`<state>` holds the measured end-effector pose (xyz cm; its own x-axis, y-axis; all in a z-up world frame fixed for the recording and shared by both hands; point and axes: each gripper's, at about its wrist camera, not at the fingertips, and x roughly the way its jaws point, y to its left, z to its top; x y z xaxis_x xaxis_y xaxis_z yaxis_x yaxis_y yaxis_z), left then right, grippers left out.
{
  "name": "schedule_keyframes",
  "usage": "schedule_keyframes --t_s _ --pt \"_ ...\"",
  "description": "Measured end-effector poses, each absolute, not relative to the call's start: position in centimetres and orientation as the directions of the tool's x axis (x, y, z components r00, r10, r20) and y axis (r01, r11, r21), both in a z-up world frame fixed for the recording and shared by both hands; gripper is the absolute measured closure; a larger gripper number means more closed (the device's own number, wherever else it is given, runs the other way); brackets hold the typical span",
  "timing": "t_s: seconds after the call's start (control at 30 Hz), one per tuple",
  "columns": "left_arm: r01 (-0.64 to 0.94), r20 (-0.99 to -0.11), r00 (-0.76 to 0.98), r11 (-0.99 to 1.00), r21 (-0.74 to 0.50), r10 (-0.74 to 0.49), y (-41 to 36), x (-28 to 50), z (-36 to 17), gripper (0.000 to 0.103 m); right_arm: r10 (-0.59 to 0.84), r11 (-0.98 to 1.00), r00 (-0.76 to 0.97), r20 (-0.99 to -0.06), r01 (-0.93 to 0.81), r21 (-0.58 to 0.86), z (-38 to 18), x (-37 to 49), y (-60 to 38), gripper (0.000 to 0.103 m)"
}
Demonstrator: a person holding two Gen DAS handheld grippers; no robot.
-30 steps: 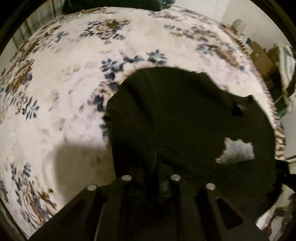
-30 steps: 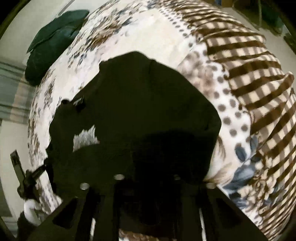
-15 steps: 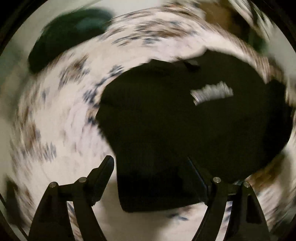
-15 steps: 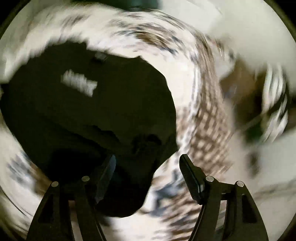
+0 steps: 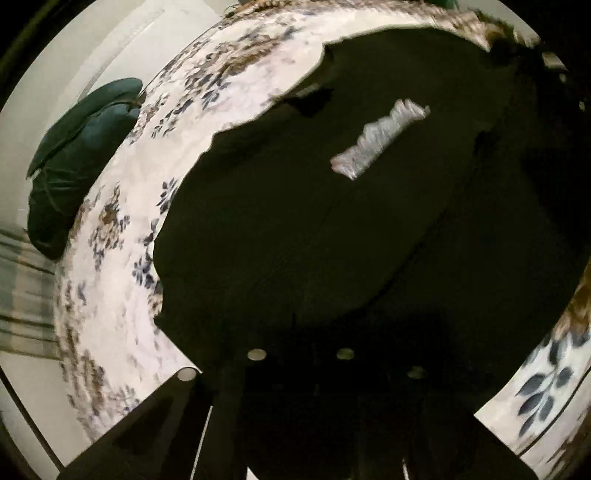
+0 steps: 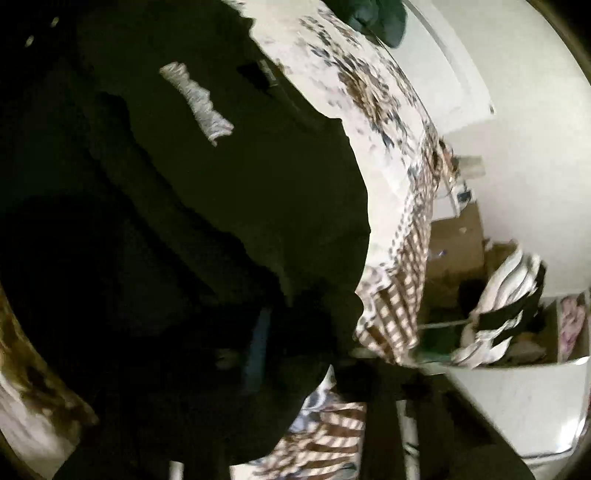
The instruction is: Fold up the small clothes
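Note:
A black garment point(image 5: 332, 221) with a white printed patch point(image 5: 380, 138) lies spread on a floral bedspread point(image 5: 122, 295). In the left wrist view my left gripper point(image 5: 301, 354) sits low at the garment's near edge, its jaws close together with dark cloth between them. In the right wrist view the same garment point(image 6: 184, 184) and its white patch point(image 6: 197, 101) fill the left half. My right gripper point(image 6: 258, 350) is buried in dark cloth, which covers its fingers, so their gap does not show.
A dark green cushion point(image 5: 77, 158) lies at the bed's far left, also in the right wrist view point(image 6: 373, 18). A brown checked blanket border point(image 6: 402, 280) hangs over the bed's edge. Cardboard boxes point(image 6: 458, 240) and a striped cloth pile point(image 6: 506, 306) stand beside the bed.
Half a second ago both grippers were open above the garment. Now both have dropped to its near edge, and the left has closed on the cloth. Both views have rotated.

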<state>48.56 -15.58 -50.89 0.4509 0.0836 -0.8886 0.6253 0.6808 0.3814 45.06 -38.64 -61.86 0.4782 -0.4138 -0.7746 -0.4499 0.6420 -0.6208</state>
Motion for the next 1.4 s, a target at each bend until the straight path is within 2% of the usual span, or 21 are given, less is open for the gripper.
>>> schedule_keyframes --t_s 0.17,0.37,0.47,0.73,0.83,0.9,0.93,0.97,1.0,1.03,1.1,1.13,1.23,1.4 --pt "0.563 -0.873 0.488 0.76 0.324 0.01 -14.6 49.8 -47.7 0.101 -0.291 0.837 0.435 -0.852 -0.315 -0.446 -58.3 46.5 -40.1 0.092" --pt "0.423 -0.88 0.467 0.896 0.136 -0.087 -12.1 53.8 -44.2 0.101 -0.168 0.959 0.41 -0.896 -0.144 -0.246 -55.0 49.3 -43.0 0.093" --pt "0.36 -0.895 0.433 0.931 0.064 -0.106 -11.1 56.5 -44.6 0.101 -0.125 0.979 0.407 -0.905 -0.096 -0.178 -54.3 51.4 -43.8 0.094" --pt "0.29 -0.948 0.302 0.957 -0.004 -0.096 -10.1 61.8 -48.9 0.101 -0.079 0.993 0.364 -0.928 -0.059 -0.107 -55.6 59.4 -44.7 0.098" --pt "0.242 -0.972 0.206 0.968 -0.063 -0.115 -9.4 63.7 -51.3 0.096 -0.056 0.997 0.306 -0.95 -0.026 -0.067 -57.7 62.2 -45.8 0.098" --pt "0.167 -0.969 0.145 0.97 -0.175 -0.2 -8.0 64.6 -52.1 0.09 0.042 0.997 0.219 -0.975 0.054 0.055 -59.7 64.1 -47.6 0.098" --pt "0.134 -0.965 0.144 0.97 -0.201 -0.219 -7.4 64.8 -51.9 0.076 0.08 0.988 0.207 -0.975 0.111 0.105 -60.1 64.5 -48.7 0.096" --pt "0.099 -0.948 0.166 0.961 -0.258 -0.272 -6.4 64.7 -51.1 0.067 0.123 0.973 0.22 -0.968 0.163 0.161 -60.2 64.6 -49.7 0.095" --pt "0.074 -0.934 0.196 0.954 -0.291 -0.3 -5.7 64.5 -50.4 0.064 0.162 0.956 0.244 -0.956 0.201 0.214 -60.1 64.5 -50.6 0.087" --pt "0.034 -0.909 0.236 0.938 -0.345 -0.343 -4.5 64.1 -49.2 0.058 0.213 0.928 0.277 -0.937 0.243 0.283 -59.7 64.1 -51.7 0.066" --pt "0.0 -0.876 0.289 0.915 -0.402 -0.385 -3.0 63.2 -47.6 0.046 0.255 0.888 0.329 -0.909 0.293 0.354 -59.0 62.7 -53.3 0.047" --pt "-0.012 -0.864 0.321 0.911 -0.413 -0.388 -2.3 62.6 -46.7 0.042 0.257 0.882 0.345 -0.903 0.299 0.365 -58.7 62.0 -53.8 0.047" --pt "0.027 -0.856 0.335 0.912 -0.409 -0.393 -2.2 61.5 -45.7 0.04 0.254 0.877 0.352 -0.901 0.31 0.368 -58.4 60.4 -54.7 0.047" --pt "0.163 -0.93 0.25 0.959 -0.232 -0.268 -6.1 62.2 -49.0 0.04 0.222 0.89 0.308 -0.925 0.322 0.321 -60.2 59.0 -55.7 0.047"
